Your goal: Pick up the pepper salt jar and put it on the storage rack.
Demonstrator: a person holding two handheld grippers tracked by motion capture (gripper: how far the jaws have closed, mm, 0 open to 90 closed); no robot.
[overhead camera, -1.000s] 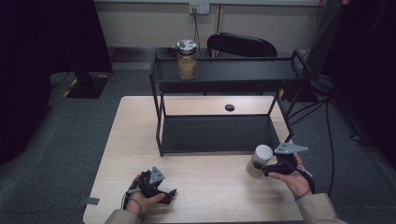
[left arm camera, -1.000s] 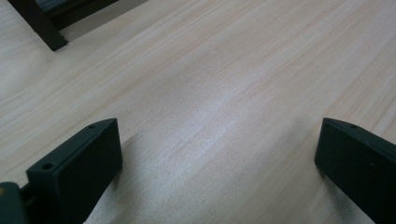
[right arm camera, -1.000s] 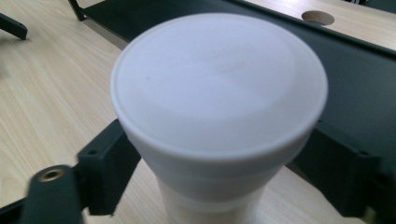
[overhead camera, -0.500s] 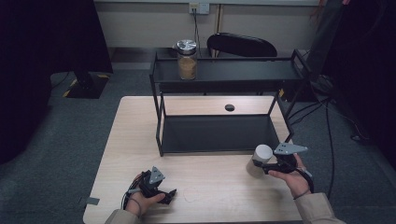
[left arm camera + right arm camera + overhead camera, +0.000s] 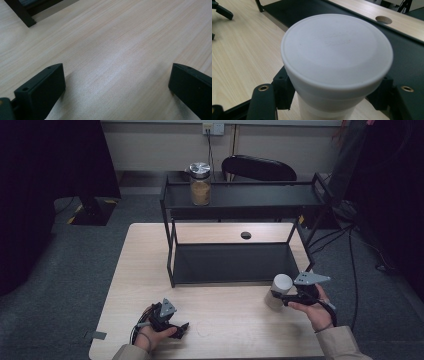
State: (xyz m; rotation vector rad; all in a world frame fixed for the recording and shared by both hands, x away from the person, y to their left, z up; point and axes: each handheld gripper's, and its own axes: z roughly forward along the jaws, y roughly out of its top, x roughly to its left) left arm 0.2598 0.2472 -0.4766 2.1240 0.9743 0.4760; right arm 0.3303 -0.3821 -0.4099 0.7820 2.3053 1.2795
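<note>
L gripper point(image 5: 167, 320) sits near table point(image 5: 150, 250) front edge, jaws spread, nothing between. R gripper point(image 5: 280, 295) pinches white-lidded cup point(image 5: 278, 291) upright, just off black rack's point(image 5: 240, 200) front-right corner; R is nearer it. R gripper view shows jaws hugging below the lid point(image 5: 337, 50); high view adds jar point(image 5: 200, 183) up top.

A light wooden table point(image 5: 145, 270) carries a black metal 2-tier shelf rack point(image 5: 240, 205), with a round cable hole point(image 5: 245, 235) behind it. A glass jar with a silver lid point(image 5: 200, 184) stands on the top shelf. A dark chair point(image 5: 258, 169) sits beyond.
</note>
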